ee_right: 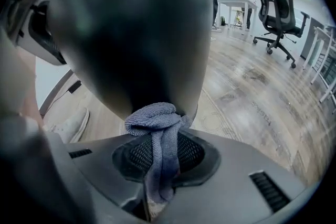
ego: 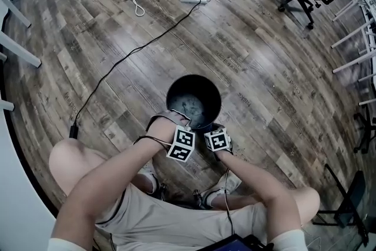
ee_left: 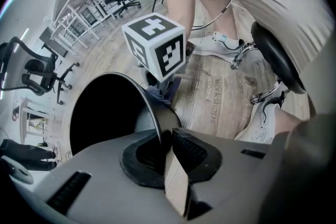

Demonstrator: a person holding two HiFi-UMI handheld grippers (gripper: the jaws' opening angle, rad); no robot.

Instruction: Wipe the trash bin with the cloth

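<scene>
1. Black and round, the trash bin (ego: 213, 96) stands on the wood-plank floor (ego: 264, 62), just ahead of the person's shoes (ego: 223, 188). Its bottom shows pale mottling, perhaps scuffs or glare.
2. On the near side, the left gripper (ee_left: 167, 140) has its jaws nearly together, pinching the bin's thin rim between ribbed pads.
3. Beside it, the right gripper (ee_right: 160, 168) is clamped on a grey-blue, nubbly cloth (ee_right: 154, 122). The cloth is bunched into a soft knot that presses against the bin's smooth, curved outer wall.
4. From the head view, both pairs of jaws sit hidden under the marker cubes (ego: 182, 144), and the cloth cannot be made out there.
5. In the left gripper view, the bin's inside is plain shadow.
</scene>
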